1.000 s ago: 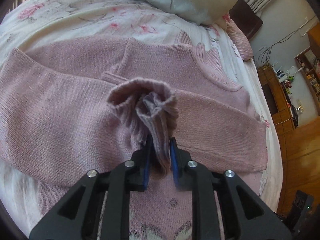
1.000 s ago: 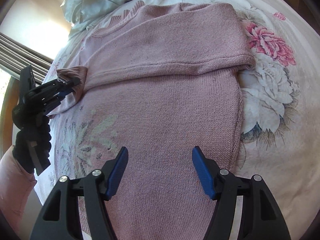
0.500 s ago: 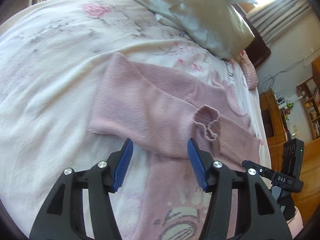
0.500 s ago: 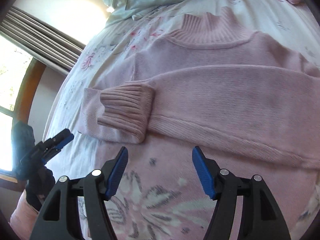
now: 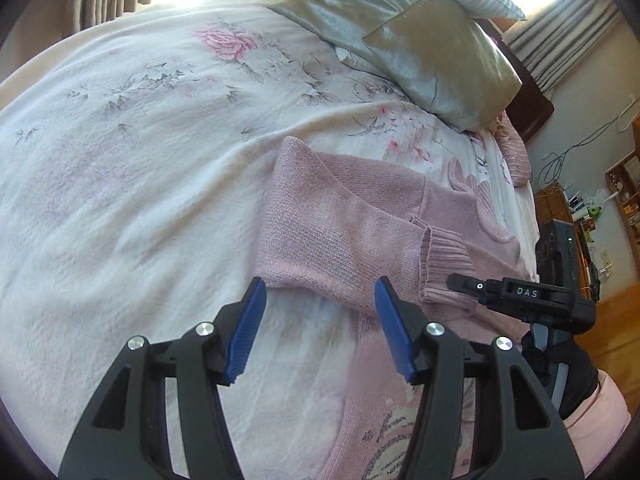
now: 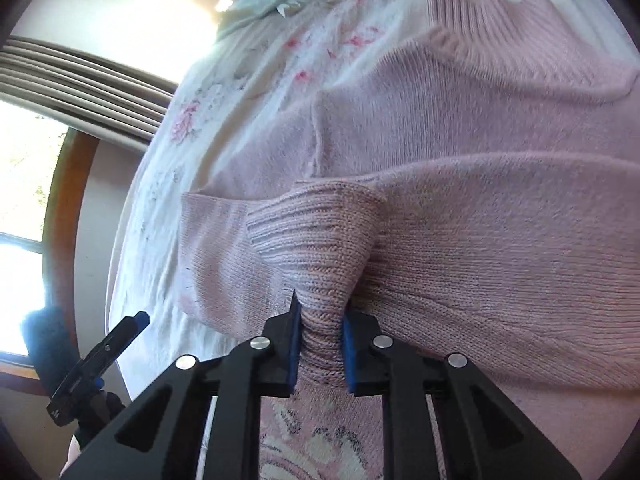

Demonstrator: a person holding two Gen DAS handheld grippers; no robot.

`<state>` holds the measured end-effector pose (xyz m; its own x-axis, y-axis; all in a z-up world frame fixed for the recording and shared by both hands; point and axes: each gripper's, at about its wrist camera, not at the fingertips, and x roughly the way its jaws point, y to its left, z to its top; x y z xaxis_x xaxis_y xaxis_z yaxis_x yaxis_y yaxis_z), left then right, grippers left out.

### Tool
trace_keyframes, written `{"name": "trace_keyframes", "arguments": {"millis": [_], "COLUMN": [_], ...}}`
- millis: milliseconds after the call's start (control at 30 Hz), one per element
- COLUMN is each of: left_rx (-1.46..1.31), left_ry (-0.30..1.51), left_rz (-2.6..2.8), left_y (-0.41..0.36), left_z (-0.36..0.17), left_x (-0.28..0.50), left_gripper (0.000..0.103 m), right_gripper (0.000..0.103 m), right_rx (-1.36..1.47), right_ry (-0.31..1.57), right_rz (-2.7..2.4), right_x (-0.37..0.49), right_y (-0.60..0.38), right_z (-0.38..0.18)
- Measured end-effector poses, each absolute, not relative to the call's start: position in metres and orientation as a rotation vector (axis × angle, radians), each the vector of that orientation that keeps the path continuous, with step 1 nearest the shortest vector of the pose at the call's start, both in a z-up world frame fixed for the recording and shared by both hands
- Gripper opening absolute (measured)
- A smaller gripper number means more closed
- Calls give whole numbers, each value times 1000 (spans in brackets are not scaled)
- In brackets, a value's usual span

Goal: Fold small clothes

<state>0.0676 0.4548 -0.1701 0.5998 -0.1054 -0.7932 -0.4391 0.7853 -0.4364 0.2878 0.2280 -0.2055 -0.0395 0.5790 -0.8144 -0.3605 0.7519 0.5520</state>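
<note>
Right gripper (image 6: pixel 318 344) is pinched tight on the ribbed cuff (image 6: pixel 316 240) of the pink sweater (image 5: pixel 352 220), which lies on the floral bedspread (image 5: pixel 140 140); left gripper (image 5: pixel 316 320) gapes empty beside it. Sleeves look folded across, body fold remains. Pillows (image 5: pixel 420 52) sit well clear

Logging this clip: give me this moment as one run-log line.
left claw: open, above bed | right claw: shut on sleeve cuff | sweater: flat, sleeves folded in

Two wrist cameras looking along their grippers over a bed (image 5: pixel 120 160)
Left is hovering farther back; right is sitting close; both are sharing the pink sweater (image 5: pixel 340 224) cuff (image 6: pixel 320 232).
</note>
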Motion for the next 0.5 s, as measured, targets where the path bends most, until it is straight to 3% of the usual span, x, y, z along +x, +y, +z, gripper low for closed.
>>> {"name": "trace_keyframes", "arguments": {"millis": [267, 500], "left_rx": [-621, -561], "left_ry": [929, 994], "left_rz": [141, 95], "left_y": [419, 374], "left_z": [-172, -190], "left_x": [106, 139], "left_gripper": [55, 55], "right_gripper": [17, 20], "right_rx": [263, 79], "right_ry": [1229, 1267], "right_rz": [703, 495], "right_x": [303, 308], "right_y": [117, 55], "right_z": [-132, -168]}}
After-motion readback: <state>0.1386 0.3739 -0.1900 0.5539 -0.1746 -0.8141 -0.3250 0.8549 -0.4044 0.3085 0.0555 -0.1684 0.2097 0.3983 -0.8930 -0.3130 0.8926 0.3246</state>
